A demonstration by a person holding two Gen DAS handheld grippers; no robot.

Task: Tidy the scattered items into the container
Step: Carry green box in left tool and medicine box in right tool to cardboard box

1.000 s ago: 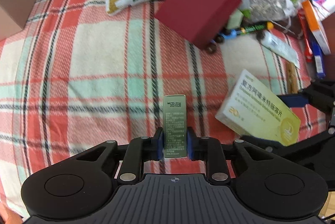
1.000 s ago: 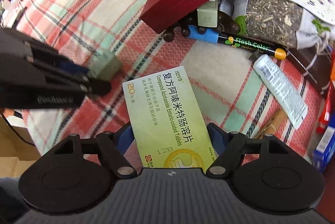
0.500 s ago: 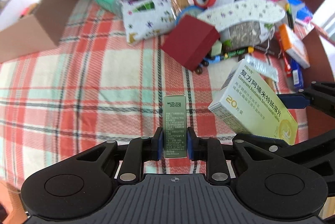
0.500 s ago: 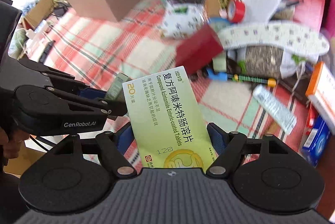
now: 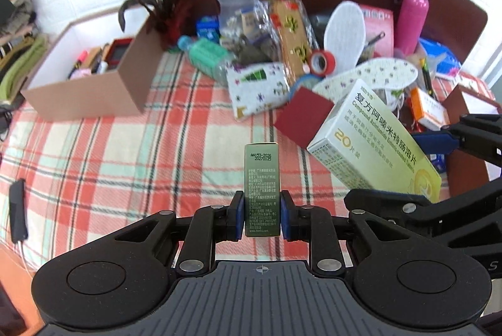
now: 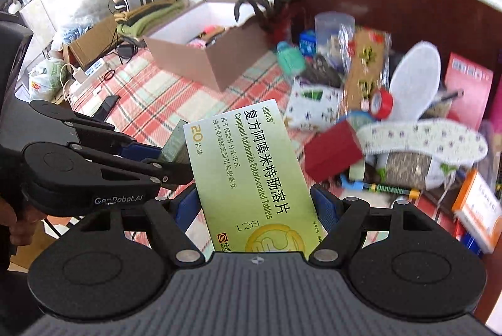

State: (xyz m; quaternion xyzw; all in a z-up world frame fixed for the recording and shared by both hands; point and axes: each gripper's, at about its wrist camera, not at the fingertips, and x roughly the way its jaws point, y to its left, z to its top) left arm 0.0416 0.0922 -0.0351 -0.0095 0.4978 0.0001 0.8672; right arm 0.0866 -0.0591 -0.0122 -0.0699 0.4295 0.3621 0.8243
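Medicine boxes: two in hand, both clear of the plaid bedspread (image 5: 94, 166).
Left hand-held gripper (image 5: 262, 218): jaws narrow, clamped on the slim dark-green box (image 5: 262, 188), held upright.
Right hand-held gripper (image 6: 257, 210): jaws wide, clamped across the yellow-green tablet carton (image 6: 251, 176), tilted, just beside the slim box.
Change: a second ago both boxes sat low over the bedspread; now both have risen, and the open cardboard box (image 5: 94, 91) has come into view, far left.
Container contents: markers and a small red frame already inside.
Meaning: pick-up looks finished; carry to the container judged next.
Remaining clutter: dark-red box (image 5: 302, 119), insoles, tape roll, pink bottle, heaped at the headboard.
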